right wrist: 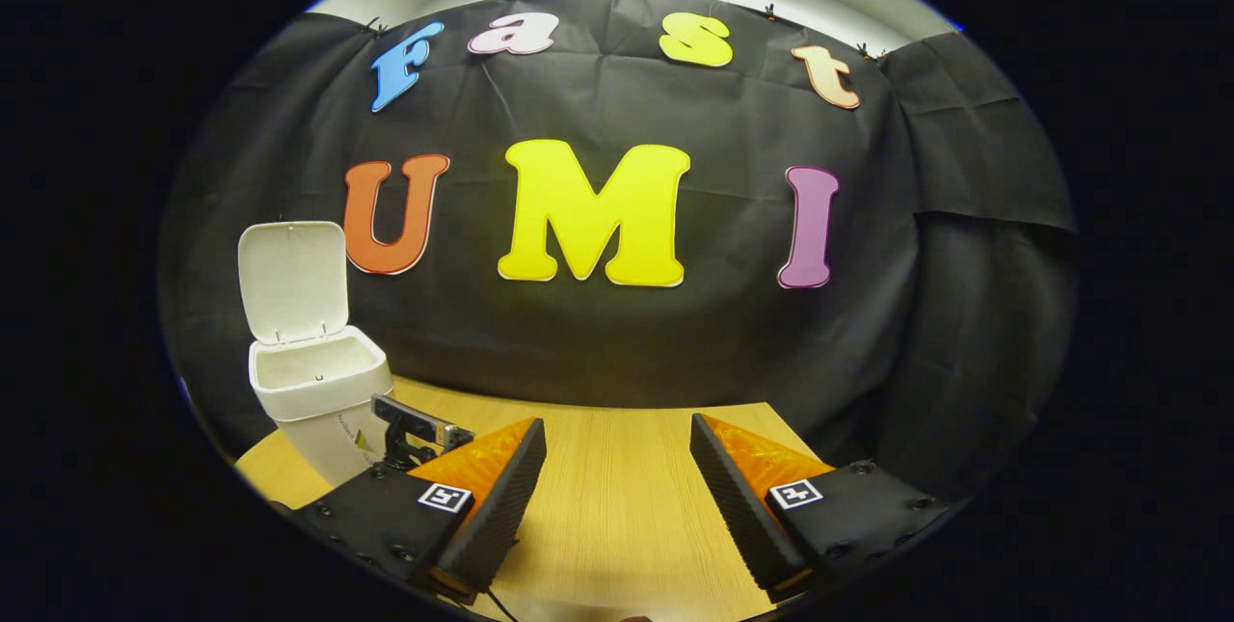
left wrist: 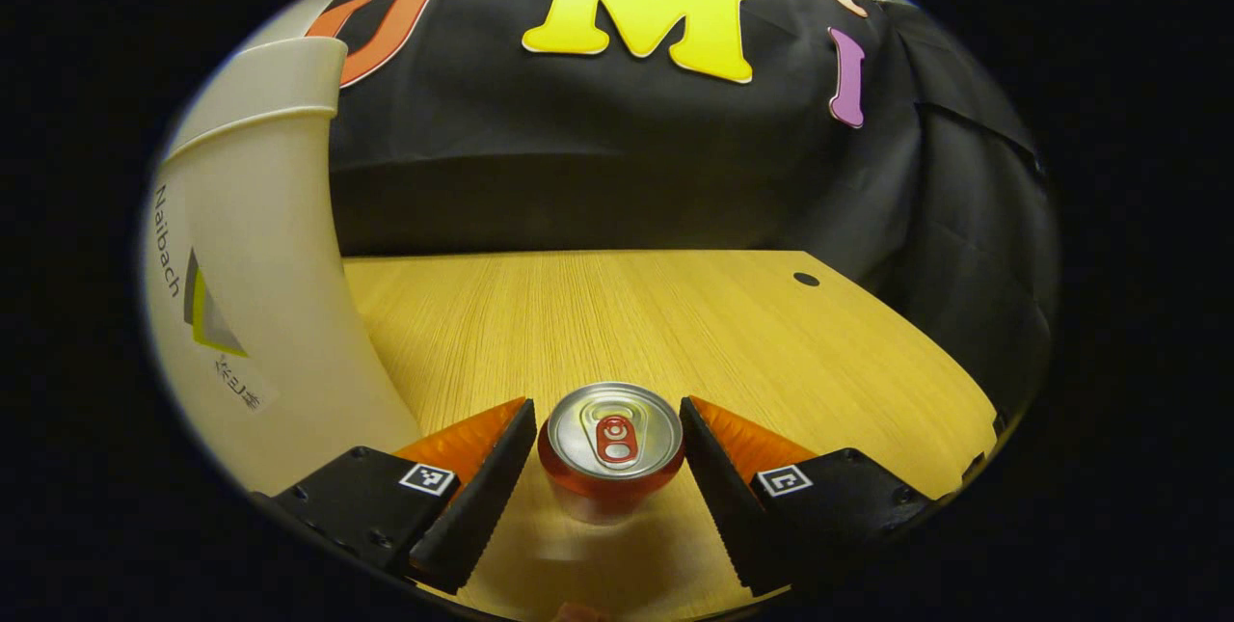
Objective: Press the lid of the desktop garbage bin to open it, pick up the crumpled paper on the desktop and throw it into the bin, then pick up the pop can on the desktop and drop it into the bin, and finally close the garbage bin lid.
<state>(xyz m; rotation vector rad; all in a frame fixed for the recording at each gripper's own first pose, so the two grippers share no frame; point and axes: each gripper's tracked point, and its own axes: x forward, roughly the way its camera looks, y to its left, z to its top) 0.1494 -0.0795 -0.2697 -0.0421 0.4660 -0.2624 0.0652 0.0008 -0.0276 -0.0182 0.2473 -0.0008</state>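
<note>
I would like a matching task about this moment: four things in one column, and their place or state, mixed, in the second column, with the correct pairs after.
Things:
1. pop can
2. bin lid
3. left gripper
4. right gripper

Place or state:
A. swung up, standing open above the garbage bin
B. open, with bare wooden desktop between its fingers
C. upright on the desktop, between two fingers
D. open around the can, fingers on either side of it

Pairs: 1-C, 2-A, 3-D, 4-B
</note>
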